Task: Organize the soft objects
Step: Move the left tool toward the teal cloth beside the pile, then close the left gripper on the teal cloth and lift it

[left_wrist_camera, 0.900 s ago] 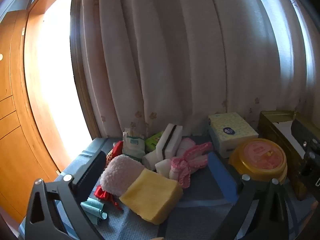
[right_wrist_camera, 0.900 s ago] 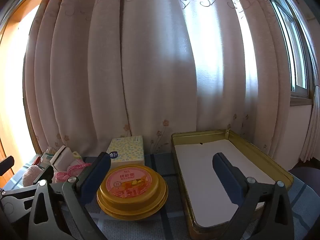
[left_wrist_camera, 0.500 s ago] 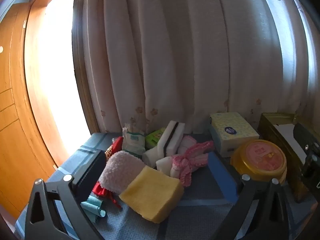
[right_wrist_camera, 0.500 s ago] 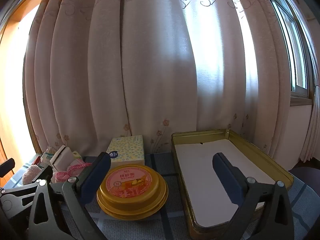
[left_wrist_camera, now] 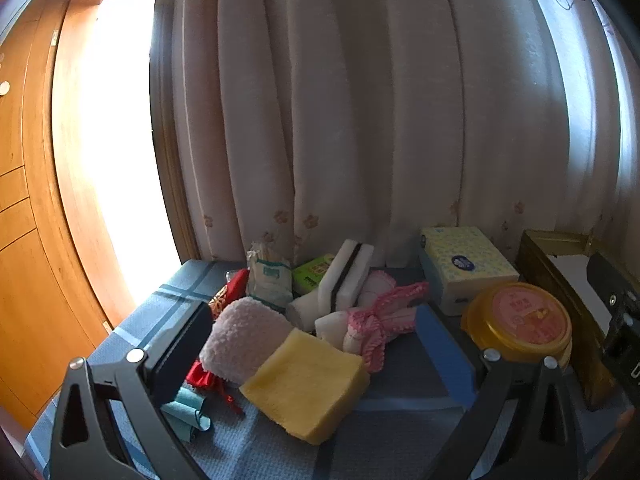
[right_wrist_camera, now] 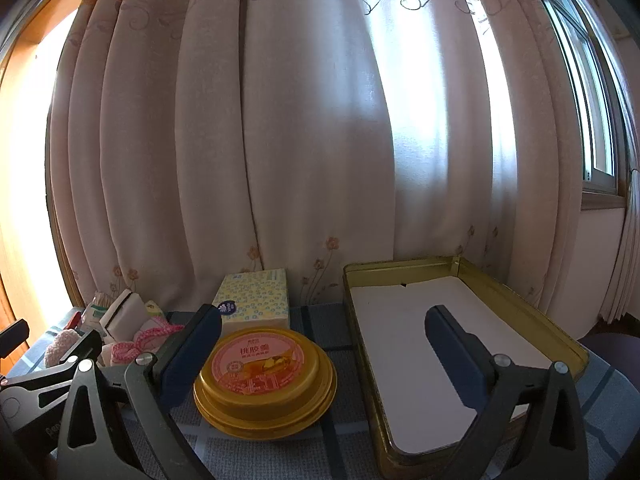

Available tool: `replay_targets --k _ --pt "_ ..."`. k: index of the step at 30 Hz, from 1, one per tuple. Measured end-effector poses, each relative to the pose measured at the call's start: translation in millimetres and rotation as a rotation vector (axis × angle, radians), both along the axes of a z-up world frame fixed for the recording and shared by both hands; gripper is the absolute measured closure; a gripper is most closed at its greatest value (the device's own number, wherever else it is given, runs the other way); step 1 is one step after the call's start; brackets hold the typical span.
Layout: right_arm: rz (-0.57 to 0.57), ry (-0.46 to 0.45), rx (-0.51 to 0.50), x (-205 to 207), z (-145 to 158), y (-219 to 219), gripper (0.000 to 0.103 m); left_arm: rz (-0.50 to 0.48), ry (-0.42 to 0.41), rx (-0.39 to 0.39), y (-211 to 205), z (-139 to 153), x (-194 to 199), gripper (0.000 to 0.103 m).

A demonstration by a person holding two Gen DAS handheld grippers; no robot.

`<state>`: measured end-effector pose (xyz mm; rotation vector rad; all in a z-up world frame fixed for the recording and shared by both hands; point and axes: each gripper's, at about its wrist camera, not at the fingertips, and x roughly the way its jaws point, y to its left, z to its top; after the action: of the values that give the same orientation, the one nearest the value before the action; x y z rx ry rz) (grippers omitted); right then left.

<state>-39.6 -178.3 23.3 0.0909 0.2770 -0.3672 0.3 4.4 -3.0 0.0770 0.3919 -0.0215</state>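
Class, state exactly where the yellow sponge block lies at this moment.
In the left wrist view, the yellow sponge block lies at the near edge of the pile on the blue cloth, against the pink fluffy roll on its left, with the pink-trimmed cloth just behind it.

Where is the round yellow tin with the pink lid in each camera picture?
Left wrist view: the round yellow tin sits at the right, in front of the flowery tissue box.
Right wrist view: the tin is low and left of centre, just left of the gold tray.
Shared landmark: the tissue box stands right behind the tin in both views.
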Motion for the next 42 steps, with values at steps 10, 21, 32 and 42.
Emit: replay_targets --k 10,21,32,42 --pt "0.0 0.0 0.001 0 0 -1 0.0 -0.001 0.001 -0.009 3 1 2 0.0" --pt "0.011 0.006 -0.001 1 0 0 0.0 -0.009 0.019 -0.024 4 1 3 0.0" --pt "0.083 0.011 -0.002 0 -1 10 0.001 0.059 0.186 -0.014 36 -13 6 0.0" --pt "0.172 0.024 -0.009 2 -1 19 0.001 0.141 0.283 -0.007 105 -25 -2 0.006"
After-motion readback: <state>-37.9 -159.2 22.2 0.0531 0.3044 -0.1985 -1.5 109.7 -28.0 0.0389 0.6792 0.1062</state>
